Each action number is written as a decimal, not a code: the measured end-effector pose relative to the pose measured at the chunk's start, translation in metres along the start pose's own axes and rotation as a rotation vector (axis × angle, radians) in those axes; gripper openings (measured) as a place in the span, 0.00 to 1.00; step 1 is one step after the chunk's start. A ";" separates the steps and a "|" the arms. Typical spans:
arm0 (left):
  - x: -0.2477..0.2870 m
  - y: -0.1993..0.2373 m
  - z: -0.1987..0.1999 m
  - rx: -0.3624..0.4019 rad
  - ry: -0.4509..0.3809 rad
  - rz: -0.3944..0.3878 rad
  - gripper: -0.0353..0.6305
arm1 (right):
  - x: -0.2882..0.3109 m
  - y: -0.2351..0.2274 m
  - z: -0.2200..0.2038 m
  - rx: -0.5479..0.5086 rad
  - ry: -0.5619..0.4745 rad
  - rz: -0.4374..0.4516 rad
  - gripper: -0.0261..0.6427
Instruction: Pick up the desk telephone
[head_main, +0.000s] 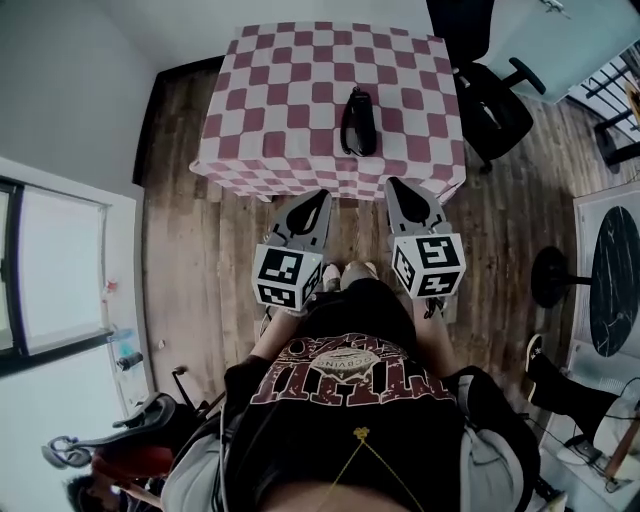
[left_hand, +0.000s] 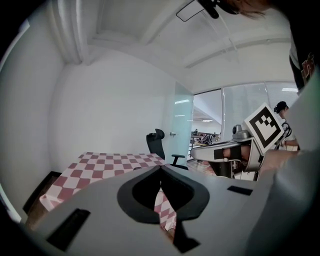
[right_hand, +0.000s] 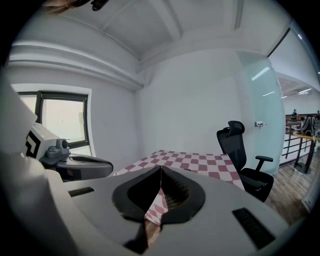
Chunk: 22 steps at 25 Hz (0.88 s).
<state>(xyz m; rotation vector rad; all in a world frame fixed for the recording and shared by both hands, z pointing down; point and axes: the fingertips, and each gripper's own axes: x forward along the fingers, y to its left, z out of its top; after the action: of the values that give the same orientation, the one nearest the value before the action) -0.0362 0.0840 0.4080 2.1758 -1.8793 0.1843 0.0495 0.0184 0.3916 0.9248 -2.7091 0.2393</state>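
A person in a black printed T-shirt (head_main: 345, 385) is standing on a wooden floor (head_main: 175, 230) facing a square table (head_main: 262, 95) draped in a red and white checkered cloth. The person is holding 2 grey grippers side by side, both pointing at the table's near edge.

The desk telephone (head_main: 358, 122), black and narrow, is lying on the cloth a little right of the table's middle. It is well apart from both grippers, and nothing is touching it.

The left gripper (head_main: 320, 196) is hovering just short of the table's edge. Its 2 jaws are pressing together at the tips, with nothing between them. The right gripper (head_main: 392, 183) is hovering beside it at the same edge. Its jaws are also meeting at the tips and holding nothing. Each gripper is carrying a white cube with black square markers, the left one (head_main: 287, 277) and the right one (head_main: 429, 265) sitting close to the person's body.

A black office chair (head_main: 497, 112) is standing at the table's right side. A window (head_main: 50, 265) is filling the wall to the left. A round dark table (head_main: 612, 280) is showing at the far right.
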 end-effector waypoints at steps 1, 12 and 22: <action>0.002 0.001 0.000 0.001 0.003 -0.006 0.07 | 0.001 -0.002 -0.001 0.003 0.003 -0.007 0.07; 0.038 0.035 0.007 -0.004 0.018 -0.019 0.07 | 0.048 -0.018 0.008 0.004 0.037 -0.029 0.07; 0.105 0.081 0.031 0.008 0.048 -0.015 0.07 | 0.125 -0.053 0.028 0.031 0.061 -0.002 0.07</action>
<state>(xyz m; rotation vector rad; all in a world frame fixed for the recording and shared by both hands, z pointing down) -0.1021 -0.0349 0.4155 2.1700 -1.8398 0.2388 -0.0184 -0.1012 0.4063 0.9143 -2.6559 0.3048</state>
